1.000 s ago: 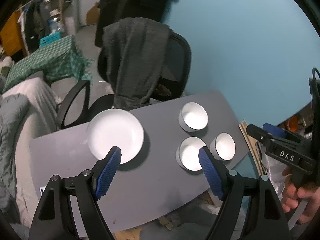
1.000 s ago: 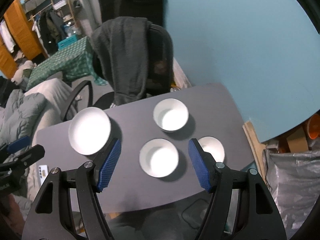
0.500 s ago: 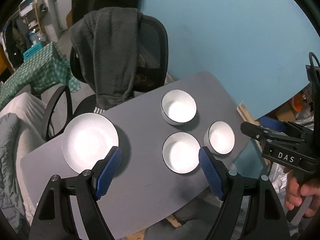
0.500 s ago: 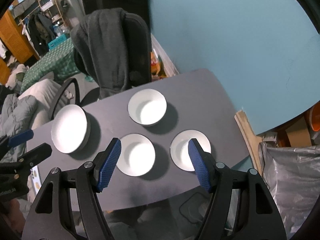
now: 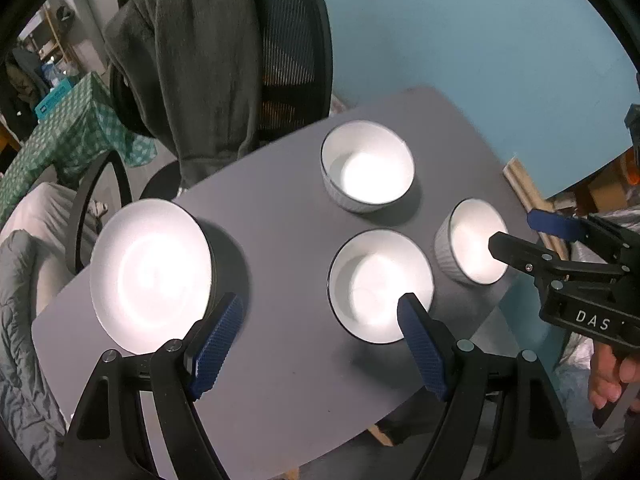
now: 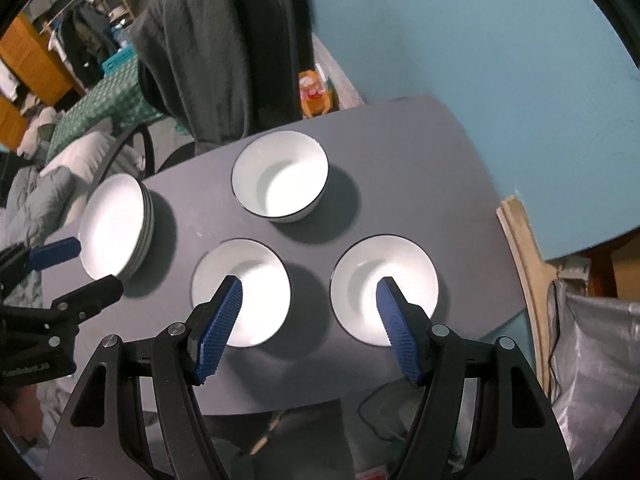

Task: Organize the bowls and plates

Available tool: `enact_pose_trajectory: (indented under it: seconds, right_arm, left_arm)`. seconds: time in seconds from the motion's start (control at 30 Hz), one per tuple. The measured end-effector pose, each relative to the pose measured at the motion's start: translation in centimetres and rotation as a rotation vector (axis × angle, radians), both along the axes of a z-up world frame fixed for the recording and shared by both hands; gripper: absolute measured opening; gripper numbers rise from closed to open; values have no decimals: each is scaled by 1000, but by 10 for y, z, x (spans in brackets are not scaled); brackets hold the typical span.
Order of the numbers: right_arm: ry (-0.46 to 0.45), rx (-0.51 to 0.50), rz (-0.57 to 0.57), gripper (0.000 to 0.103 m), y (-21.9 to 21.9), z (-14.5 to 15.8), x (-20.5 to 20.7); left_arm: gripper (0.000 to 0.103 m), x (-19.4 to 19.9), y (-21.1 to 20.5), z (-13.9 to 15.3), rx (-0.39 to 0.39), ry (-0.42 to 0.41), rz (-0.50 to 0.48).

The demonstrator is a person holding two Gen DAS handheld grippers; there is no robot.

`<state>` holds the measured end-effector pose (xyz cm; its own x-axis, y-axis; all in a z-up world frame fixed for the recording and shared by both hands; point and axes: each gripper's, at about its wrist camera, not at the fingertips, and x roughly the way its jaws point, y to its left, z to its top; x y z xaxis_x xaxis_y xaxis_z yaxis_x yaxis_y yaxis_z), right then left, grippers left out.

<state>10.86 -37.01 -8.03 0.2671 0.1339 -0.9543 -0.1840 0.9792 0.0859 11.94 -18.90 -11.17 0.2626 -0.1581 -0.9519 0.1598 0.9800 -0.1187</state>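
Observation:
On a grey table (image 5: 288,216) stand a stack of white plates (image 5: 148,272) at the left and three white bowls with dark rims. One bowl (image 5: 366,178) is farthest. A second bowl (image 5: 376,280) is in the middle. The third bowl (image 5: 474,242) is at the right edge. My left gripper (image 5: 320,312) hangs open above the table between the plates and the middle bowl, holding nothing. My right gripper (image 6: 310,292) is open and empty above the two nearer bowls (image 6: 240,288) (image 6: 384,288), one finger over each. The plates (image 6: 114,224) show as a stack in the right wrist view.
A black office chair (image 5: 288,40) draped with a dark grey hoodie (image 5: 192,64) stands behind the table. A teal wall (image 5: 480,40) is at the back right. A green checked cloth (image 5: 60,136) and grey bedding (image 5: 16,280) lie left. A hand (image 5: 612,376) holds the right gripper.
Both grippers have come down toward the table, so the plates and bowls look larger and nearer. The jaws of both stay as wide as before.

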Motion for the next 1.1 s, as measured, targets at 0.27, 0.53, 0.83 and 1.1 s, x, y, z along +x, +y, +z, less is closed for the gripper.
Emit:
enact_pose_trajectory:
  seconds: [0.27,0.53,0.83,1.1]
  right_arm:
    - [61,55,132,69,13,-44,18]
    - [123,31,261,69,28,-78,37]
    - [188,1,380,55,40,-101,38]
    - [218,2,437,32,46,-112,42]
  left_arm:
    - [81,11,-5,-44,-25,93,55]
    - [81,22,-4,-88,-9,174,158]
    - [79,22,-9,-108,-4,211,203]
    - [58,22,-15,-117,17,247,214]
